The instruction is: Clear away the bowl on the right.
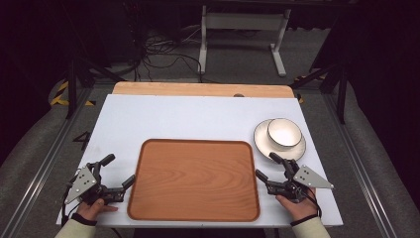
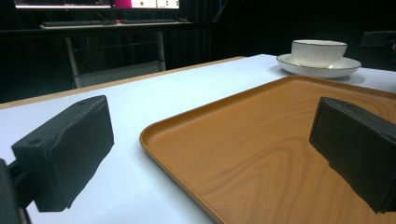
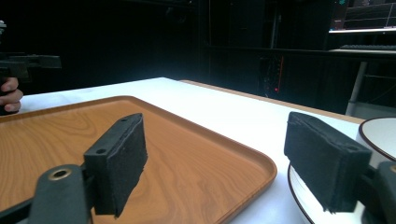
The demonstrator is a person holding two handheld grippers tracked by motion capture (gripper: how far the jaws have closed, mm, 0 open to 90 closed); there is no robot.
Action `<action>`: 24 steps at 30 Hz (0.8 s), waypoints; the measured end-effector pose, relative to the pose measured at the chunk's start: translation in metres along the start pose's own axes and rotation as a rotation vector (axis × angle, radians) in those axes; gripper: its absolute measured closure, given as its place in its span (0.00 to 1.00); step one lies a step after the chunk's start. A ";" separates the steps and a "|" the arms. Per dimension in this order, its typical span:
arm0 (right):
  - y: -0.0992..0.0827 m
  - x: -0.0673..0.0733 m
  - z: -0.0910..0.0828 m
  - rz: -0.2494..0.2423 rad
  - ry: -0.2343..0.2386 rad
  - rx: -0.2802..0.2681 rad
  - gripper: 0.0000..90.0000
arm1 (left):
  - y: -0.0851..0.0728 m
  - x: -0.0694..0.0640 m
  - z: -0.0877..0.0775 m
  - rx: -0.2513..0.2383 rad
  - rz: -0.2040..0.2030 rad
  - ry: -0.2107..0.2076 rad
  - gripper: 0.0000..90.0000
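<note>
- My left hand-held gripper (image 1: 119,171) sits near the front left corner of the table (image 1: 198,116), just off the left edge of the wooden tray (image 1: 194,179). Its jaws stand wide apart with nothing between them; it is released.
- In the left gripper view, one jaw hangs over the white table surface and the other over the tray's bare wood, with the tray's near corner between them.
- My right hand-held gripper (image 1: 266,166) sits near the front right corner of the table, just off the right edge of the tray. Its jaws are spread wide and grasp nothing.
- In the right gripper view, one jaw is over the tray and the other is in front of the plate's rim; I cannot tell whether that jaw touches the plate.
- The tray lies flat along the front edge of the table, midway between both grippers, with nothing on it.
- A white bowl (image 1: 284,133) stands upright on a white plate (image 1: 262,141) near the right edge of the table, just beyond the tray's far right corner and close ahead of the right gripper.
- A hand (image 1: 91,209) holds the left gripper and a hand (image 1: 297,207) holds the right, both at the front edge.
</note>
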State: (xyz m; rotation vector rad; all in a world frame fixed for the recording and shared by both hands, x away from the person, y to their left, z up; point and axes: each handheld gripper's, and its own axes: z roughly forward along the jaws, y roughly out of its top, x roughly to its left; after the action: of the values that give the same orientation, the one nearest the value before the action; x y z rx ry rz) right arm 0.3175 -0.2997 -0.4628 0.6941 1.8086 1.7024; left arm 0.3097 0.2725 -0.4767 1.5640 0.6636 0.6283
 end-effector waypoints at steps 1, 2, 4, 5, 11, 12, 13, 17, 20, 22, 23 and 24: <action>0.000 0.000 0.000 0.001 0.000 0.000 0.24 | 0.000 0.000 0.000 0.000 -0.001 0.001 0.00; 0.000 0.000 0.000 0.000 0.000 0.001 0.24 | 0.000 0.000 0.000 0.000 0.000 0.000 0.00; 0.000 0.000 0.000 0.000 0.002 0.001 0.24 | 0.000 0.000 0.000 0.000 0.000 0.000 0.00; 0.000 0.000 0.000 0.000 0.004 0.000 0.24 | 0.000 0.000 0.000 0.000 -0.001 0.001 0.00; 0.000 0.000 0.000 0.005 0.003 0.002 0.23 | 0.000 0.000 0.000 0.001 -0.001 0.000 0.00; 0.000 0.000 0.000 0.002 0.005 0.000 0.23 | 0.000 0.000 0.000 0.000 0.000 0.000 0.00; 0.000 0.000 0.000 0.002 0.003 0.000 0.23 | 0.000 0.000 0.000 0.000 0.002 0.000 0.00; 0.000 0.000 0.000 0.001 0.005 0.002 0.23 | 0.000 0.000 0.000 -0.002 0.004 0.001 0.00; 0.000 0.000 0.001 0.003 0.007 0.005 0.23 | 0.000 0.000 0.000 -0.002 0.003 0.001 0.00; 0.000 0.000 0.001 0.002 0.009 0.004 0.23 | 0.000 0.000 0.000 -0.002 0.004 0.000 0.00; 0.000 0.000 0.001 0.000 0.009 0.005 0.23 | 0.000 0.000 0.000 -0.002 0.004 0.000 0.00; 0.000 0.000 0.001 0.000 0.009 0.005 0.23 | 0.000 0.000 0.000 -0.001 0.003 0.001 0.00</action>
State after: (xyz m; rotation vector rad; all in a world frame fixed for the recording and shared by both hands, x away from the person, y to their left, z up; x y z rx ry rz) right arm 0.3181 -0.2993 -0.4626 0.6896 1.8199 1.7037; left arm 0.3095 0.2721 -0.4767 1.5639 0.6612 0.6315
